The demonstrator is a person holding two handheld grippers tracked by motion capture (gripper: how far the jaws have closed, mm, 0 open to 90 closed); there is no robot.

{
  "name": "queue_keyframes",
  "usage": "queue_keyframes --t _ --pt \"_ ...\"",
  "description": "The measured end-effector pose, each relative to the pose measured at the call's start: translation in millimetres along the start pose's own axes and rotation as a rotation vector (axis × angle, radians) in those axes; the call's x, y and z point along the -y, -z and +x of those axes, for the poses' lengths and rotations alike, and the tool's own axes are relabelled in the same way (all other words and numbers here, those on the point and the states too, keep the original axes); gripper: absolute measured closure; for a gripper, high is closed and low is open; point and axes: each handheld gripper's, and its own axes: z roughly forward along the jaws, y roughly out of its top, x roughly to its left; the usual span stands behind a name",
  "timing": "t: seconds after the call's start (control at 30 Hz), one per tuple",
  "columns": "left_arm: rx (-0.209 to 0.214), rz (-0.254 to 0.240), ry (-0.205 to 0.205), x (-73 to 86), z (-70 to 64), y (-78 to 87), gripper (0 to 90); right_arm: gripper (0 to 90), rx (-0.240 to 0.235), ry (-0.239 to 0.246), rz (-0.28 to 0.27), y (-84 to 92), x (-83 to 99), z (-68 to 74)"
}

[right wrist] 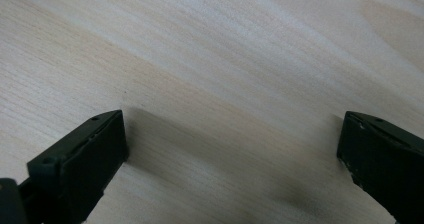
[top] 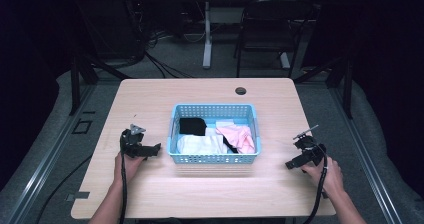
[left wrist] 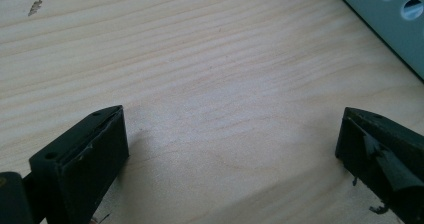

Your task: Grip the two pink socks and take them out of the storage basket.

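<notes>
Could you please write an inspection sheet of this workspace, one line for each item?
Surface: light wooden table, with a dark round hole near the far edge.
Job's things: blue basket at centre, holding black, white and pink clothes.
Clutter: nothing seen.
Grippers: left gripper and right gripper rest beside the basket, jaws open, empty.
Cables: a black cable trails from each gripper.
Surroundings: black chair and another table's leg behind.

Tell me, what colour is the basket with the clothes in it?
Light blue; the basket shows best in the high view.
</notes>
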Motion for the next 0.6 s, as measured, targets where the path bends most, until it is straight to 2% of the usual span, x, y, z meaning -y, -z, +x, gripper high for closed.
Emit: queue_keyframes --t 0.43,0.57,0.6 --pt "0.001 -0.001 0.0 0.0 0.0 0.0 0.5 0.0 0.01 -0.002 -0.012 -0.3 1.4 0.3" --pt "-0.003 0.002 0.002 0.1 -0.4 0.3 0.5 0.0 0.006 -0.009 0.012 0.0 -0.4 1.0" --pt "-0.002 0.001 0.003 0.1 -0.4 0.2 0.5 0.0 0.01 0.005 0.031 0.2 -1.9 2.6"
